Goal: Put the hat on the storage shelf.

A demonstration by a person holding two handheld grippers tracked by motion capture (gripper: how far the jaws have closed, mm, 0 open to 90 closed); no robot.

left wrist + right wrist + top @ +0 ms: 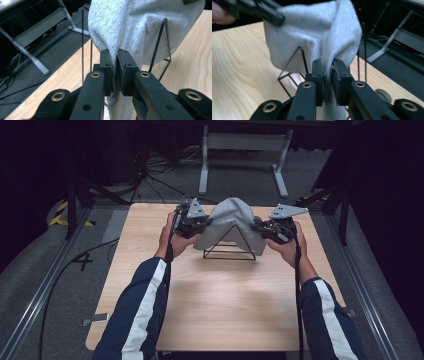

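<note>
A grey cloth (231, 220) hangs draped over a black wire pyramid frame (229, 251) at the far middle of the wooden table (215, 295). My left gripper (200, 222) is shut on the cloth's left edge. In the left gripper view the fabric (125, 27) is pinched between the black jaws of the left gripper (117, 53), with the frame's wires (160, 45) behind it. My right gripper (260, 227) is shut on the cloth's right edge; in the right gripper view the fabric (317, 32) runs down between the jaws of the right gripper (327, 62). The left gripper (257, 10) appears there at top left.
Beyond the table's far edge stands a grey metal stand (243, 155) on dark carpet, with cables (160, 170) on the floor. Metal rails (40, 290) run along both sides of the table. The near half of the tabletop is bare wood.
</note>
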